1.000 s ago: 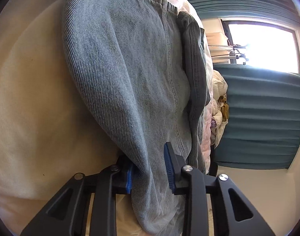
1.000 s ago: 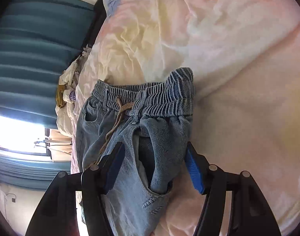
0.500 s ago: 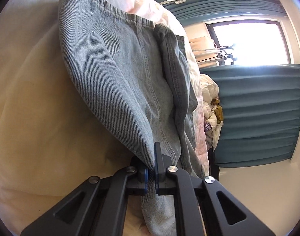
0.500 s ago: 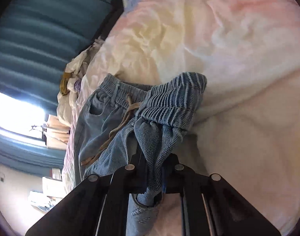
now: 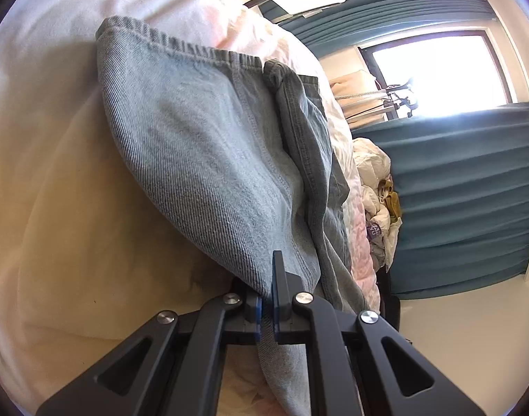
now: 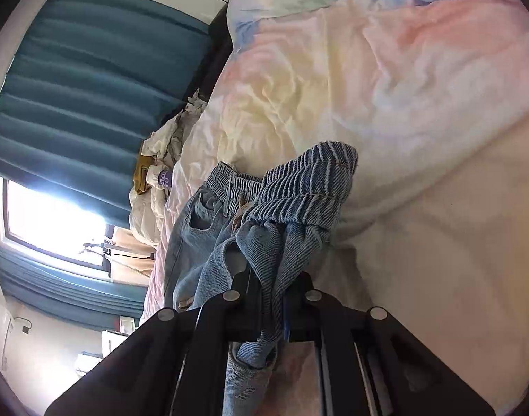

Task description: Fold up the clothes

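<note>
A pair of light blue jeans [image 5: 212, 159] lies on a bed with a pastel quilt [image 5: 56, 208]. In the left wrist view my left gripper [image 5: 266, 298] is shut on a fold of the leg fabric near its hem end, lifting it off the quilt. In the right wrist view the same jeans [image 6: 195, 242] show their elastic waistband [image 6: 309, 187] bunched and raised. There my right gripper [image 6: 273, 298] is shut on the denim just below that waistband. The fingertips are buried in cloth in both views.
A heap of white and mustard clothes [image 6: 157, 173] sits at the bed's far edge by teal curtains [image 6: 91, 86]. A bright window [image 5: 434, 69] and a drying rack [image 5: 379, 100] stand beyond. Quilt [image 6: 420, 121] spreads wide to the right of the jeans.
Both grippers went from open around the denim to shut on it. Since then each has lifted its pinch of fabric, and the waistband has bunched upward.
</note>
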`<state>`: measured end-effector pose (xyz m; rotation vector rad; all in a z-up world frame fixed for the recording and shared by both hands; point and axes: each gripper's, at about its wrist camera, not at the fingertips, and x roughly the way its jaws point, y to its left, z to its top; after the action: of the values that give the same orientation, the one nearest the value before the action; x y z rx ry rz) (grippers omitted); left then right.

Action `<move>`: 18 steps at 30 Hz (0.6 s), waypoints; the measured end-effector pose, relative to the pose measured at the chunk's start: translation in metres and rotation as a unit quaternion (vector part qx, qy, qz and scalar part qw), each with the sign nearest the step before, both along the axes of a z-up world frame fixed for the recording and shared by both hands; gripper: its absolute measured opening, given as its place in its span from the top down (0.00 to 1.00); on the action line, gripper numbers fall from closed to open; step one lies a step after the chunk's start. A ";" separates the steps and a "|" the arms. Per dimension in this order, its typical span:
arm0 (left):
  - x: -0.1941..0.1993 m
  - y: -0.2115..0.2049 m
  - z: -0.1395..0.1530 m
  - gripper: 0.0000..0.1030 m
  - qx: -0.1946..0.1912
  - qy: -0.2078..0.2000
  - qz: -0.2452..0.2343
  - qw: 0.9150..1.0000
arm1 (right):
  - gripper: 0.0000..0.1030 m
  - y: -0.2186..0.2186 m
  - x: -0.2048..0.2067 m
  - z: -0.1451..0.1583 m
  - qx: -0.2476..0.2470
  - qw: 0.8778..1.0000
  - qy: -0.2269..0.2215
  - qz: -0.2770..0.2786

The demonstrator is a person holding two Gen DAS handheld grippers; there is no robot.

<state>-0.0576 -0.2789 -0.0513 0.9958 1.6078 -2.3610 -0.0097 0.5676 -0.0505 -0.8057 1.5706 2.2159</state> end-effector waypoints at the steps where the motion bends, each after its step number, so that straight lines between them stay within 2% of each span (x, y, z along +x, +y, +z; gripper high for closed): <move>1: -0.007 0.000 0.006 0.97 -0.007 0.004 -0.002 1.000 | 0.94 0.001 -0.003 0.001 0.003 1.000 0.001 0.003; 5: -0.045 0.005 0.034 0.97 -0.031 0.013 -0.008 0.999 | 0.94 0.005 -0.037 0.014 -0.006 1.000 0.012 0.002; 10: -0.106 0.024 0.078 0.97 -0.100 0.017 -0.011 0.995 | 0.94 0.012 -0.082 0.031 -0.021 0.999 0.028 0.000; 14: -0.156 0.032 0.090 0.97 -0.097 0.010 -0.005 0.995 | 0.94 0.017 -0.118 0.044 -0.033 0.999 0.041 -0.003; 18: -0.217 0.044 0.098 0.97 -0.134 -0.005 -0.011 0.991 | 0.94 0.017 -0.170 0.049 -0.015 0.999 0.035 0.007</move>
<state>-0.2742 -0.2351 0.0471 0.9705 1.2382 -2.4953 -0.1797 0.5845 -0.0018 -0.7565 1.6396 2.2583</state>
